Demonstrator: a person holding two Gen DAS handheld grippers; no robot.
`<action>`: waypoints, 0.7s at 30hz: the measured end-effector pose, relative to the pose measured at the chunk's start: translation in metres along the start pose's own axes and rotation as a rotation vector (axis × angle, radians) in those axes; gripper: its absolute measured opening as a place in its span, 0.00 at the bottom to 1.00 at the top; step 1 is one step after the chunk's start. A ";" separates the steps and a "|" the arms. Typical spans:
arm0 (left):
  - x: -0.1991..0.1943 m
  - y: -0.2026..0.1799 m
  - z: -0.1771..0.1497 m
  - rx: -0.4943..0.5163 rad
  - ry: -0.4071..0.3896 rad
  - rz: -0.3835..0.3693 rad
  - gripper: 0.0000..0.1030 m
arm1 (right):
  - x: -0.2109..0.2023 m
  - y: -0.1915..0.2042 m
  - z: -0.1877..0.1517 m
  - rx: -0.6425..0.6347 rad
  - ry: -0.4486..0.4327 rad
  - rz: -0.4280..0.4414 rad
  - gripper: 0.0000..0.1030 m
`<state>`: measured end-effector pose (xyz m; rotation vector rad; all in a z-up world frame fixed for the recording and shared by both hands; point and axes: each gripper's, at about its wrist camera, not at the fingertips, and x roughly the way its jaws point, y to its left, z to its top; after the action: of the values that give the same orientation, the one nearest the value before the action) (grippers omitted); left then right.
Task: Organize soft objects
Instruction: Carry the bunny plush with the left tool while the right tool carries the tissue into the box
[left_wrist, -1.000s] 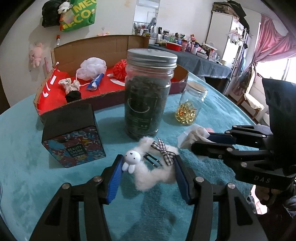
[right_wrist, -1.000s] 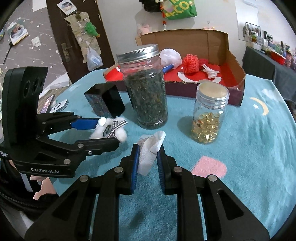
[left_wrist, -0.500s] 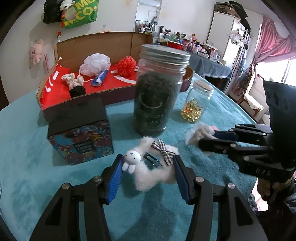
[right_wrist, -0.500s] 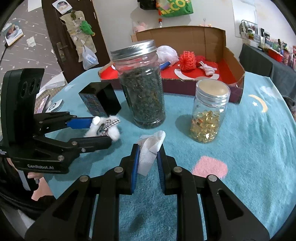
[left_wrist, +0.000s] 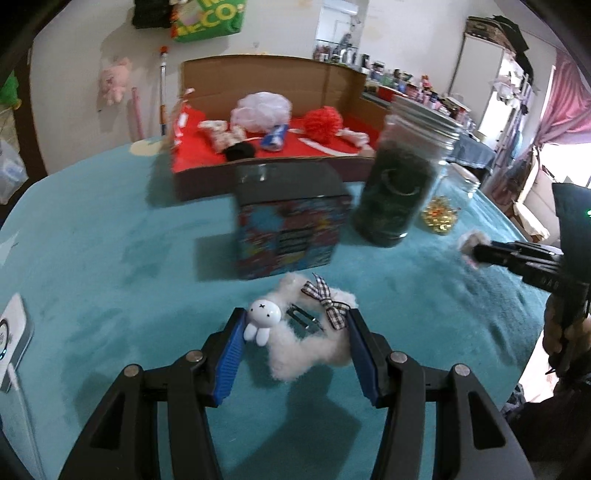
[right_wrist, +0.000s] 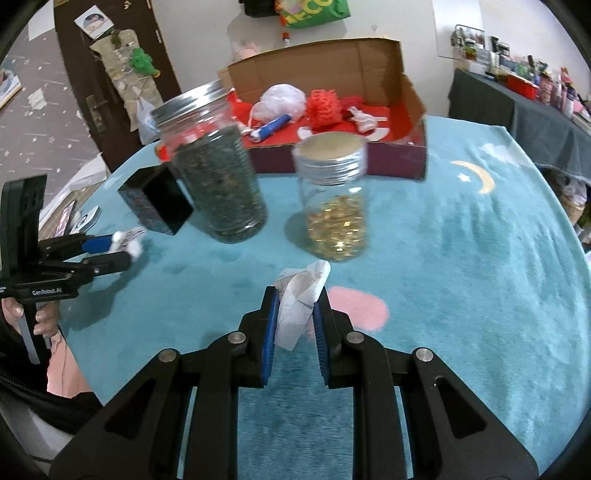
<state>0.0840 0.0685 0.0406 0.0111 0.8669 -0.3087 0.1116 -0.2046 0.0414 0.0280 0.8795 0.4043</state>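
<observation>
White fluff fills the gap in my left gripper (left_wrist: 295, 332): a fuzzy hair clip (left_wrist: 310, 343) carrying a small hard bunny face with crossed eyes, a black-and-white checked bow and a dark metal clasp in its middle. My blue pads (left_wrist: 229, 354) press its two sides, so I am clamped on it, and it hangs above the teal table cover (left_wrist: 110, 258) toward the near edge. In my right gripper (right_wrist: 295, 317) a crumpled white tissue (right_wrist: 299, 299) is pinched between nearly closed fingers; its quilted, dimpled surface folds over at the top and a loose corner droops below the pads. It too is off the cloth, near the pink patch by the near edge. Beyond my left fingers stands a dark box with a colourful printed side (left_wrist: 288, 221), and just beside it a tall jar of dark leaves (left_wrist: 399, 184) with a metal lid. A smaller jar of gold pieces (right_wrist: 336, 199) stands close by, straight ahead of my right fingers. At the far edge of the table sits an open cardboard box (left_wrist: 258, 74) with a red floor, holding a white mesh puff (left_wrist: 264, 110), a red pompom (left_wrist: 323, 123), a blue tube (left_wrist: 275, 136), a black scrunchie (left_wrist: 240, 151) and some pale knotted pieces. A hand (right_wrist: 44, 317) shows under the left tool's handle.
</observation>
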 end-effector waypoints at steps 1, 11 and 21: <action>-0.001 0.004 -0.001 -0.005 0.000 0.007 0.54 | -0.001 -0.002 0.000 0.001 0.000 -0.005 0.17; -0.004 0.047 0.009 -0.017 -0.022 0.082 0.54 | 0.000 -0.030 0.013 -0.008 0.002 -0.047 0.17; 0.012 0.063 0.038 0.076 -0.032 0.056 0.54 | 0.010 -0.053 0.039 -0.046 0.025 -0.063 0.17</action>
<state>0.1366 0.1204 0.0491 0.1009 0.8210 -0.2885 0.1643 -0.2450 0.0488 -0.0470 0.8928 0.3669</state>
